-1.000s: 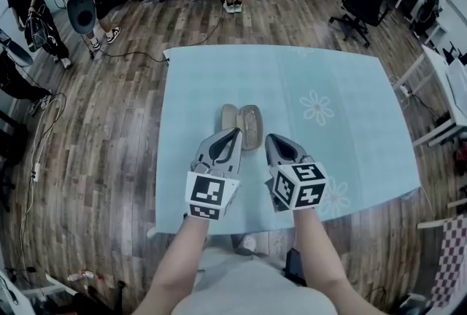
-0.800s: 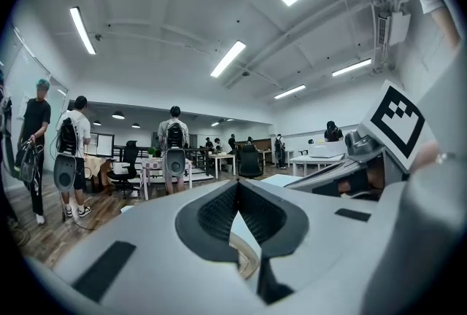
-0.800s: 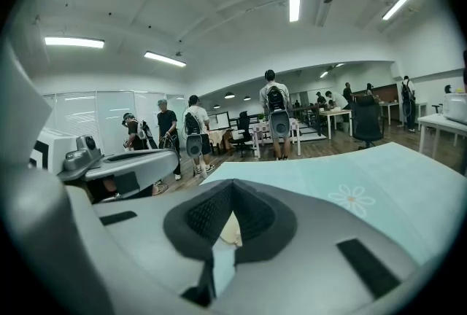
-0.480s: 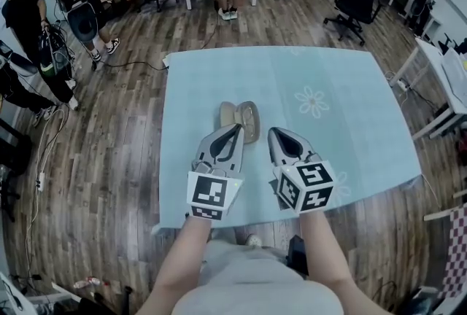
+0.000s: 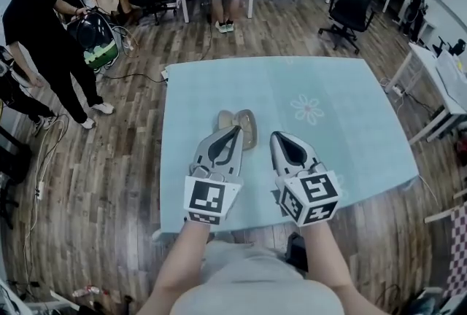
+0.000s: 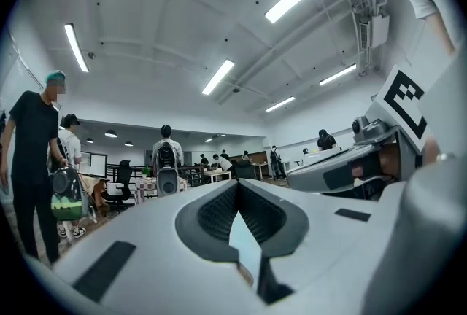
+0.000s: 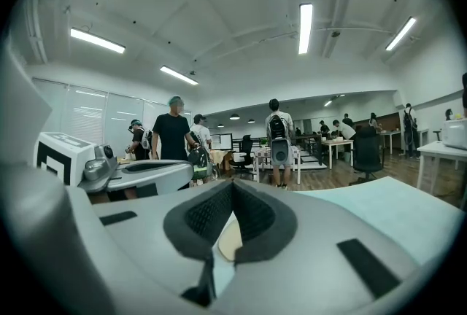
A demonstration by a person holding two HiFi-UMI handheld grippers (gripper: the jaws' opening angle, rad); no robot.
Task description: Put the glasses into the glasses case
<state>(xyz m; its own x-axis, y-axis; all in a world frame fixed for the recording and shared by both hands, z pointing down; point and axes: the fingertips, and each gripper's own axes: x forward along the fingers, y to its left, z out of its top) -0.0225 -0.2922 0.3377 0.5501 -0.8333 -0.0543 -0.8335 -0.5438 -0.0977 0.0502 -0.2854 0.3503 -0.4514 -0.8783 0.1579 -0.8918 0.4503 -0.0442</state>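
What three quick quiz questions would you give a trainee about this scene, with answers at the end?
1. True or false: the open beige glasses case lies on the pale blue flower-print tablecloth, beyond both grippers.
2. The fingers of the left gripper are: A) clamped on the case; B) closed together with nothing between them; C) spread wide apart.
3. In the head view, which tip shows closer to the case: that of the left gripper or of the right gripper?
Key: 1 true; 2 B; 3 left.
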